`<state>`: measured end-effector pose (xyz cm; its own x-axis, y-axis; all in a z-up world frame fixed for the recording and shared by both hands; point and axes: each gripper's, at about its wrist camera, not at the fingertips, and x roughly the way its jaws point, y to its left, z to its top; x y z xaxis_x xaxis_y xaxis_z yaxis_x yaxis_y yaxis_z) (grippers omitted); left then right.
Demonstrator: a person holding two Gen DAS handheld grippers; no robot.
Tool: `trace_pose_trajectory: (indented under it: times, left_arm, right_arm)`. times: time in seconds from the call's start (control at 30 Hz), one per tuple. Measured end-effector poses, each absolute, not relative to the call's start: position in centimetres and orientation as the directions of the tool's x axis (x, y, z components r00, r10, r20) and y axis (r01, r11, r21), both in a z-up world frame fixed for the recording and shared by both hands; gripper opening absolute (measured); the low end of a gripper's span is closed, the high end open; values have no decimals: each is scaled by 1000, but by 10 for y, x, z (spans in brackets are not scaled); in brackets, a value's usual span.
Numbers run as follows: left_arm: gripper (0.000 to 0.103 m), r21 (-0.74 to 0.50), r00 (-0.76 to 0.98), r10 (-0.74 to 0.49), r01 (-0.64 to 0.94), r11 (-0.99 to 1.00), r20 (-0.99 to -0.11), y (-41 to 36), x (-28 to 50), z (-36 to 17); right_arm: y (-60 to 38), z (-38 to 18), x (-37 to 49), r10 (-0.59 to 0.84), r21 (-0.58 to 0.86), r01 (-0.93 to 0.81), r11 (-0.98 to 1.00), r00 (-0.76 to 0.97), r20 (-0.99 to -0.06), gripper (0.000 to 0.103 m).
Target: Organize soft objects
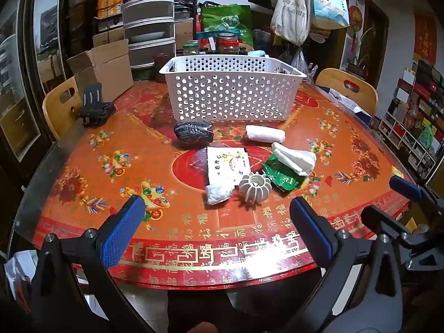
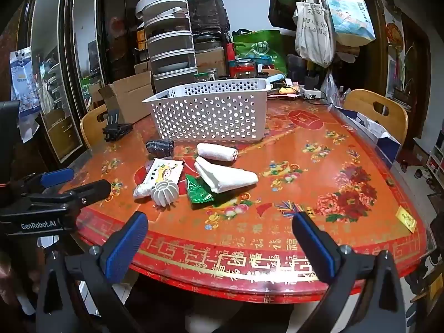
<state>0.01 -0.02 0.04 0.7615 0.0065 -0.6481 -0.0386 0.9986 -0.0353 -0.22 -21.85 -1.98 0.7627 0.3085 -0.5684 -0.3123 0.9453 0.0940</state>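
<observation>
A white perforated basket (image 1: 233, 94) (image 2: 211, 113) stands at the far side of the red table. In front of it lie a dark rolled cloth (image 1: 193, 133) (image 2: 160, 147), a white rolled towel (image 1: 265, 134) (image 2: 217, 151), a folded white towel (image 1: 295, 157) (image 2: 227, 176), a green packet (image 1: 281, 176) (image 2: 198, 190), a white printed pouch (image 1: 227, 165) (image 2: 165, 173), a small white bundle (image 1: 217, 193) (image 2: 142, 190) and a ribbed grey ball (image 1: 254, 187) (image 2: 165, 193). My left gripper (image 1: 219, 230) is open and empty at the near edge. My right gripper (image 2: 219, 242) is open and empty there too.
A black clamp stand (image 1: 95, 108) (image 2: 115, 126) sits at the table's left, next to a cardboard box (image 1: 104, 68). Wooden chairs (image 1: 59, 105) (image 2: 377, 111) flank the table. Jars (image 1: 229, 43) and stacked containers (image 2: 170, 47) stand behind the basket. Bags (image 2: 319, 27) hang at the right.
</observation>
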Motion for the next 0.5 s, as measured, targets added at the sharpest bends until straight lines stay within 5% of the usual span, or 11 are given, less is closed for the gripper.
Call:
trace_pose_trajectory:
  times: [0.5]
  left_arm:
    - [103, -47, 785, -7, -29, 998, -619, -2, -12, 13]
  right_arm:
    - [-217, -17, -5, 307, 86, -315, 945, 769, -561, 103]
